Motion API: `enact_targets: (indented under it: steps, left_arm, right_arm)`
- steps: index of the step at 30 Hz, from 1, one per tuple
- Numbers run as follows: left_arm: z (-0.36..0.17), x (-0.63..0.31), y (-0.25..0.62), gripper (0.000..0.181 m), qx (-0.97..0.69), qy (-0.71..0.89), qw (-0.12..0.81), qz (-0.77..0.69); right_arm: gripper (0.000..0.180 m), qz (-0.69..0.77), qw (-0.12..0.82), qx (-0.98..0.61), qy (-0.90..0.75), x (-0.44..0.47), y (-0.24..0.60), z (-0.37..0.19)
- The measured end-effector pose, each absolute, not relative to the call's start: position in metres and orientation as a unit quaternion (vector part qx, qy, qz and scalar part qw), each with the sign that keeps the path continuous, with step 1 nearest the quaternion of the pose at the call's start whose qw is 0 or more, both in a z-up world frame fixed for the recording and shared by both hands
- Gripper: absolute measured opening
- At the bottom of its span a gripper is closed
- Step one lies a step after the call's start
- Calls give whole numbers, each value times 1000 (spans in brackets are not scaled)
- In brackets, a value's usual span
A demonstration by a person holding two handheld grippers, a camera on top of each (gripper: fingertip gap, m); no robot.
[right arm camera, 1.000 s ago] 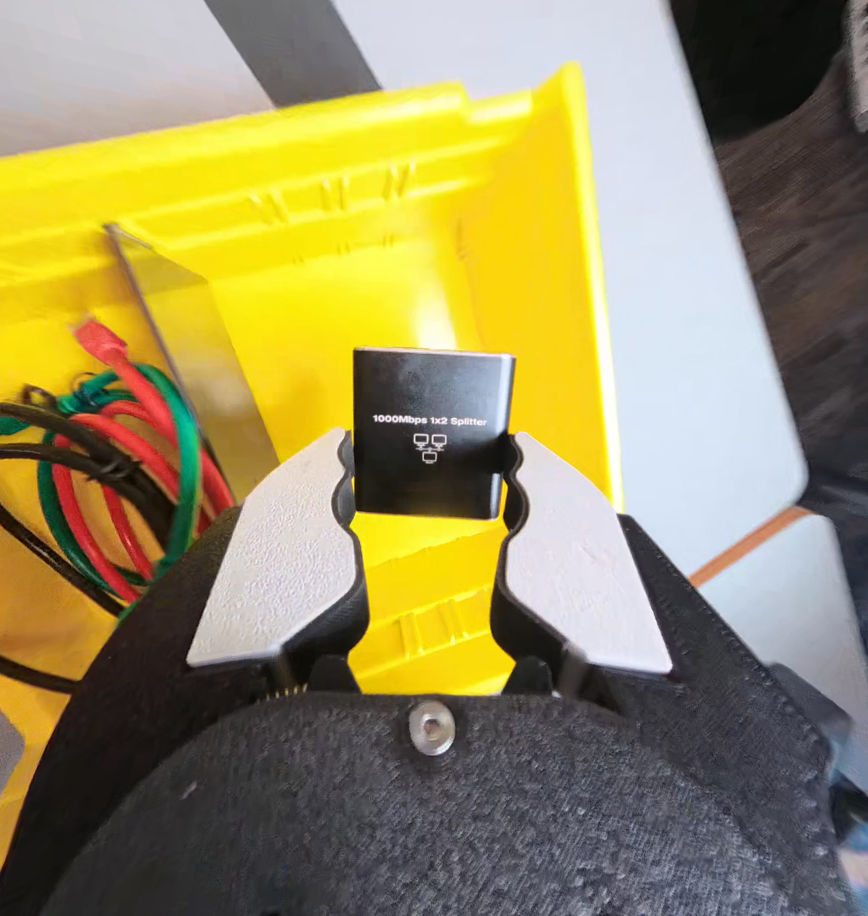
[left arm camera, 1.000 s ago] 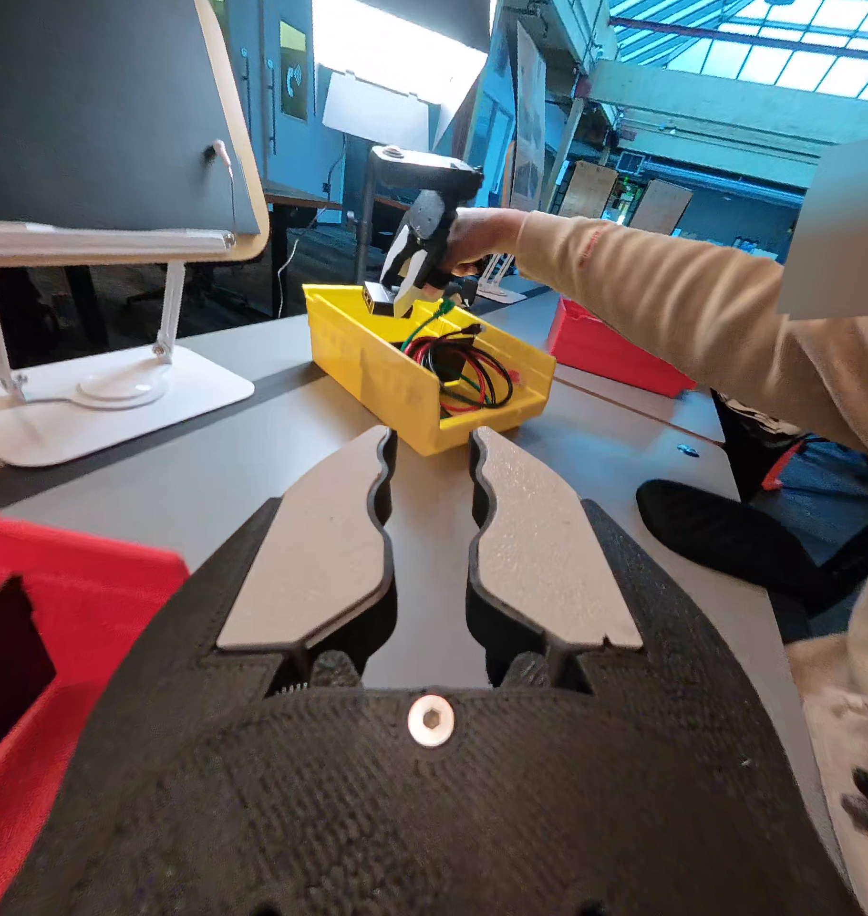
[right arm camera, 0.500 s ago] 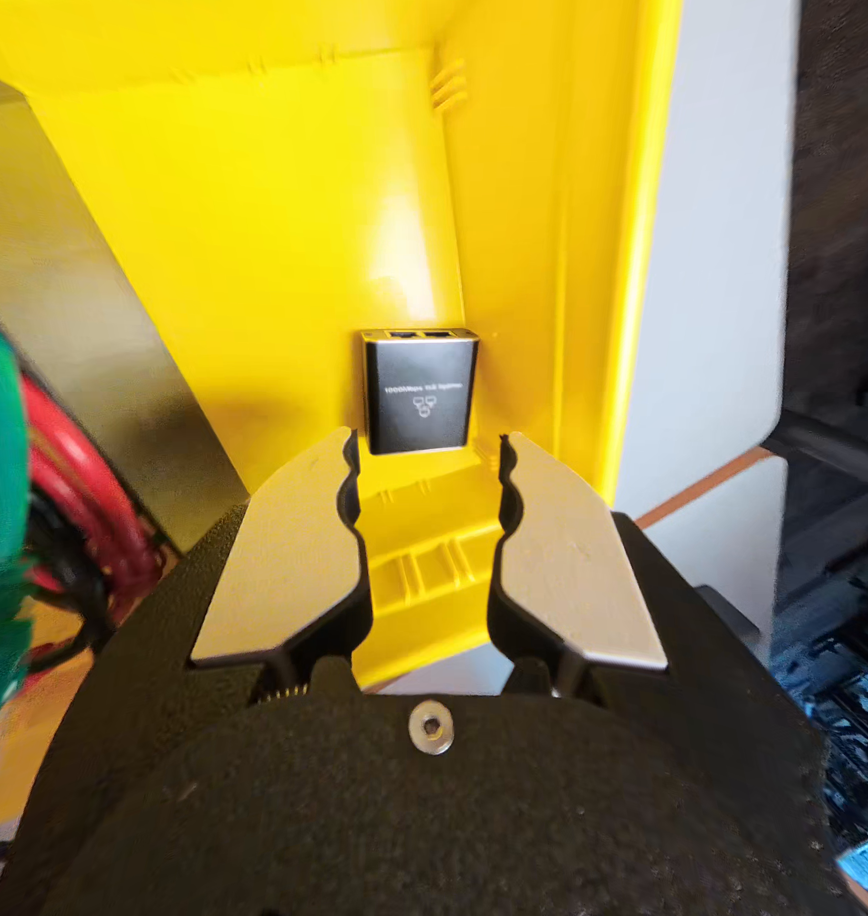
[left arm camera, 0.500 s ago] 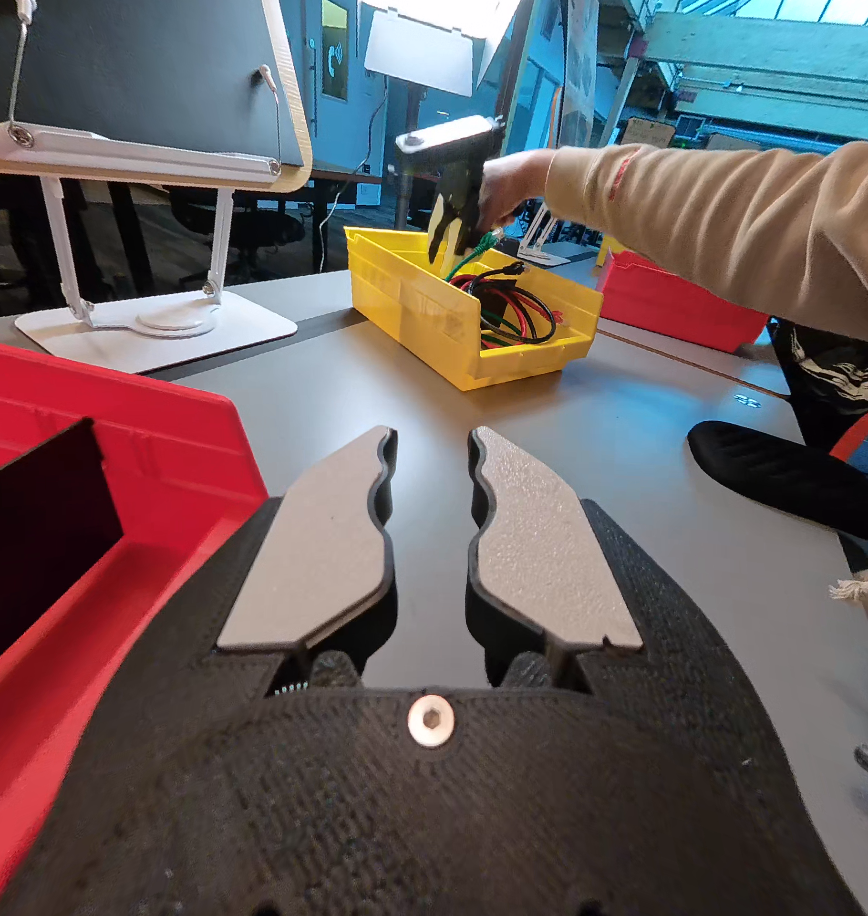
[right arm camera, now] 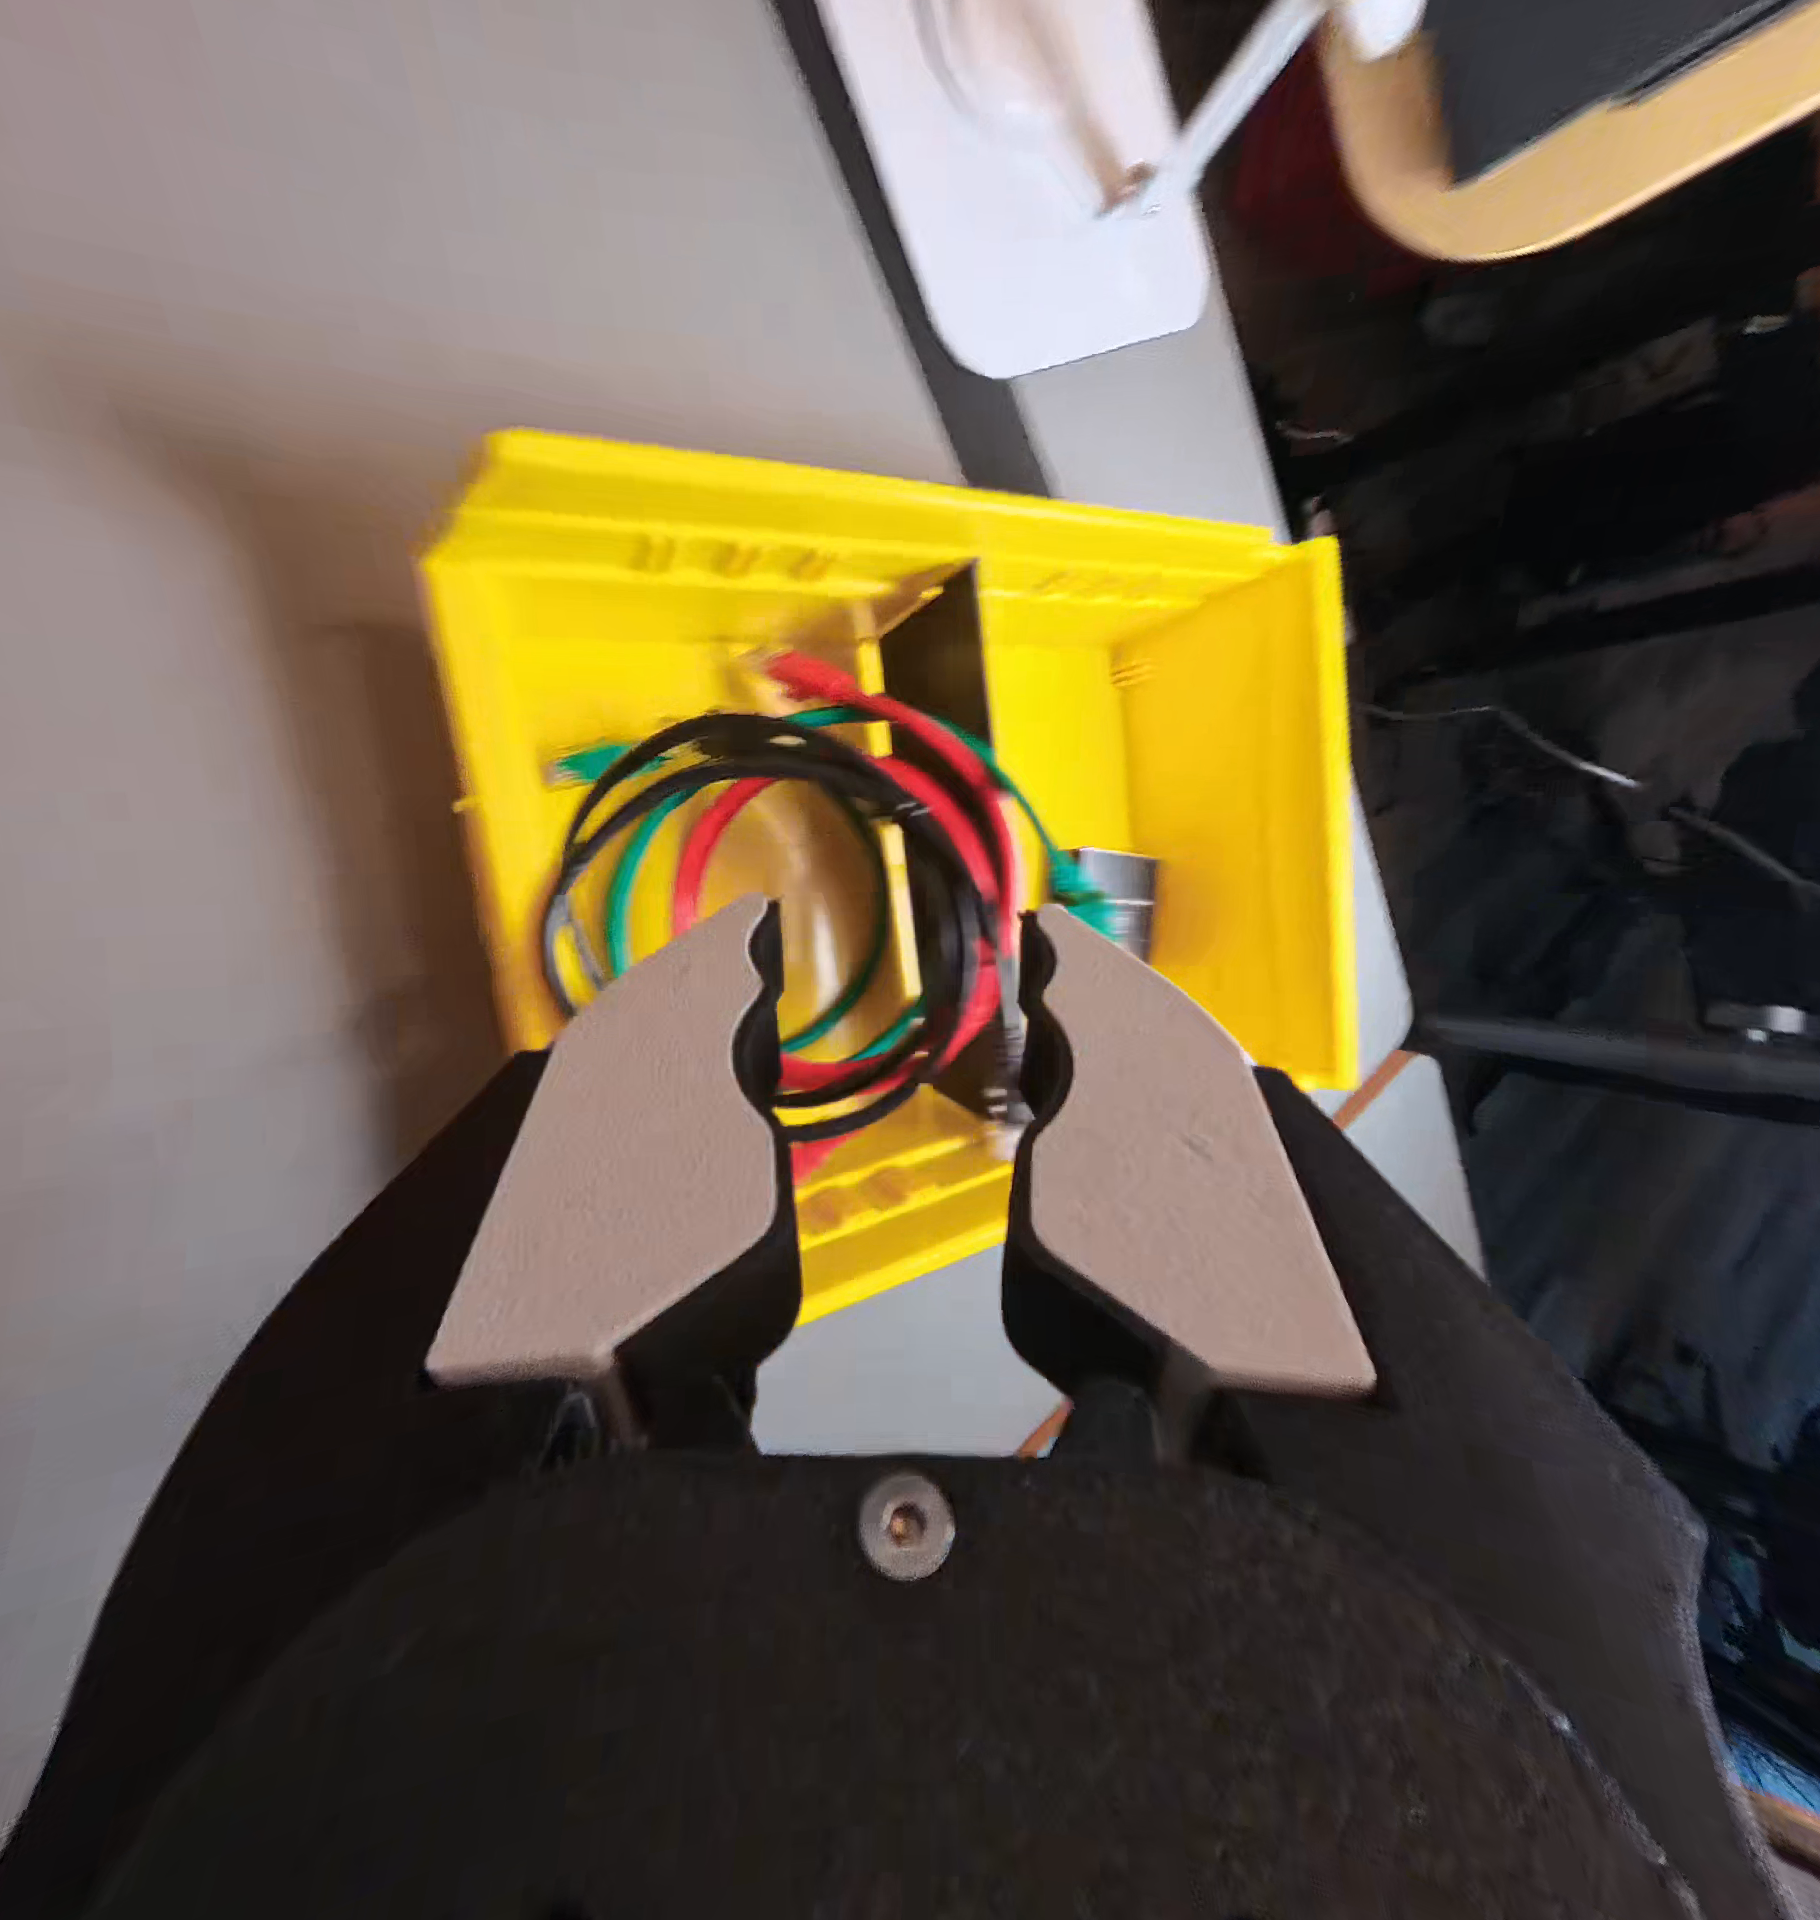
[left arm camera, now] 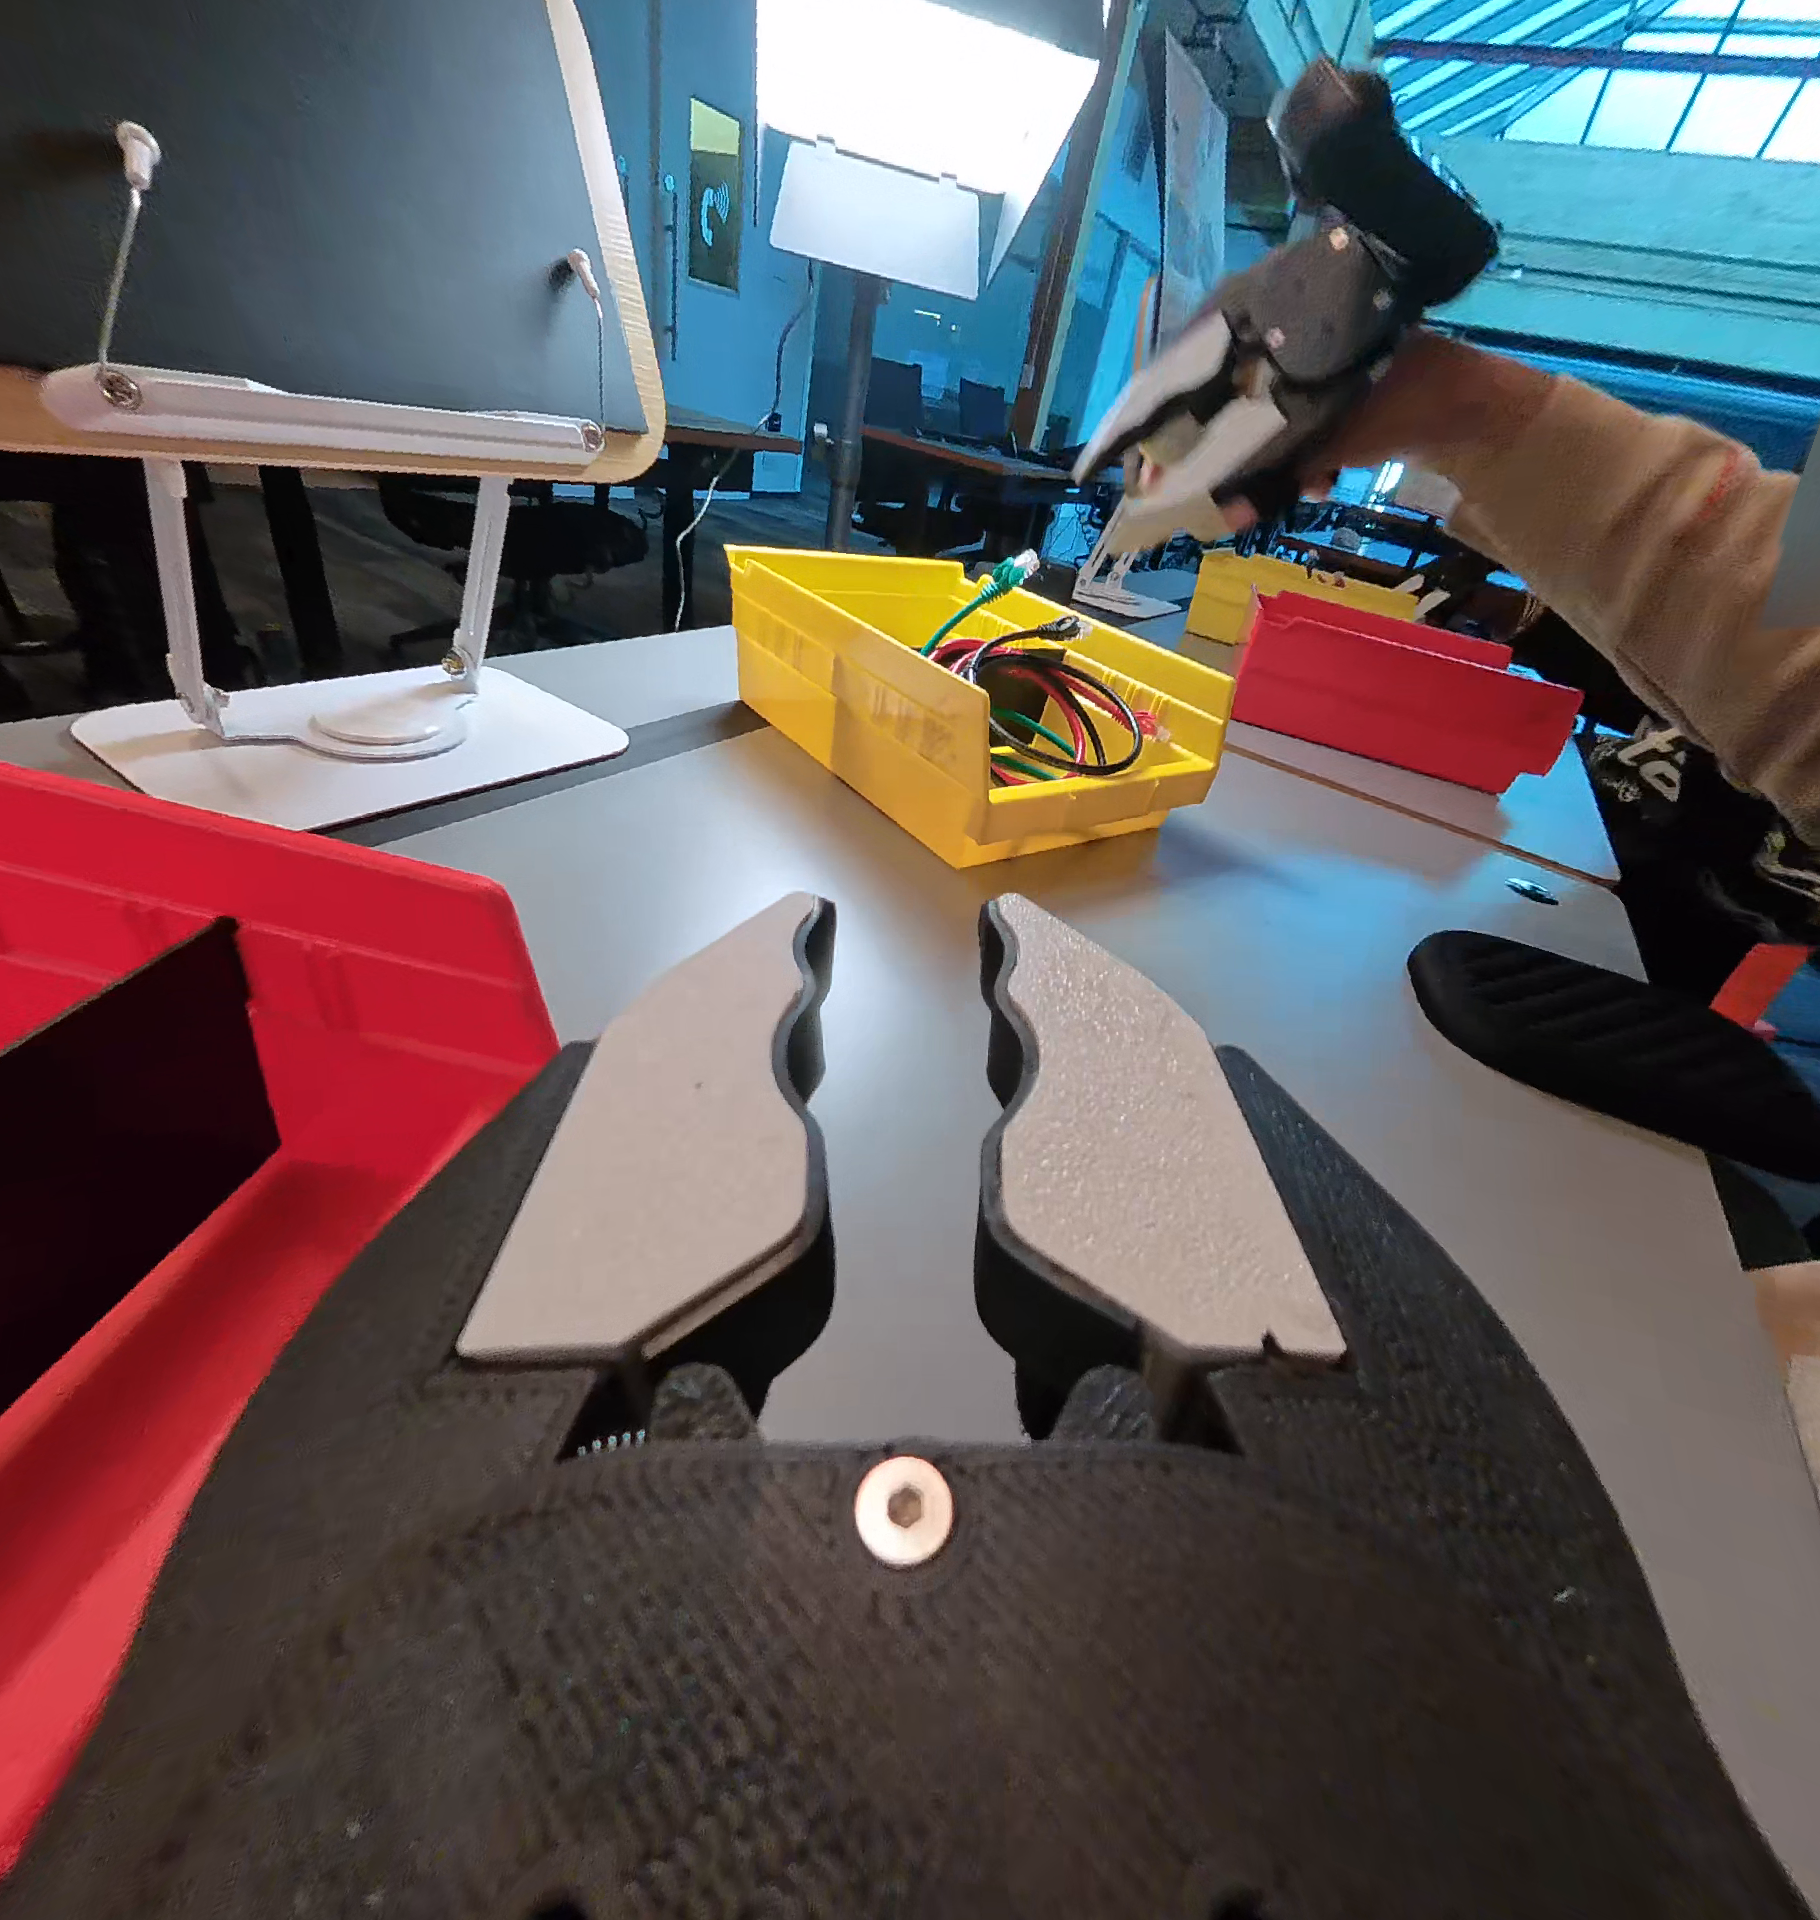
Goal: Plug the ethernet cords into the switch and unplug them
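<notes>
A yellow bin stands on the grey table. Its left compartment holds a coil of red, green and black ethernet cords. The small black switch lies in the right compartment beyond a divider. My right gripper is open and empty, held high above the bin. In the left wrist view it hangs in the air above and right of the yellow bin and the cords; the switch is hidden there. My left gripper is open and empty, low over the table, well short of the bin.
A red bin with a black divider sits close on the left of my left gripper. A white stand holding a dark board is at the back left. Another red bin lies at the far right. A black chair armrest is at the table's right edge. One gripper's finger ends stand about 35 cm off the other's.
My right gripper let go of the switch in the yellow bin's right compartment and rose well above the bin. My left gripper drew back, bringing the red bin into view.
</notes>
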State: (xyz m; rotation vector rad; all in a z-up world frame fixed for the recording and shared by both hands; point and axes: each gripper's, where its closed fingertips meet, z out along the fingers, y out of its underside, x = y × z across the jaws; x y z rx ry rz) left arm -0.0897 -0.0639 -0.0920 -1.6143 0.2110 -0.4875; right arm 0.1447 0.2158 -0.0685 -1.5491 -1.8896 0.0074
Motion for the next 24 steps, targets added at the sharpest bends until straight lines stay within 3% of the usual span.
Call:
enact_targets:
  steps: [6,12,17,24]
  left_arm:
    - [-87,-102,-65,29,-728,83,660,-164]
    - [-94,-127,-68,32,-769,77,630,-77]
    - [-104,-148,-65,37,-803,78,590,-28]
    - [-138,-191,-62,49,-879,156,437,110]
  right_arm:
    - [43,21,253,-593,-764,166,138,-150]
    - [48,-108,264,-580,-763,178,157,-191]
    - [45,-110,239,-563,-783,165,165,-207]
    - [29,-105,199,-548,-806,158,176,-220]
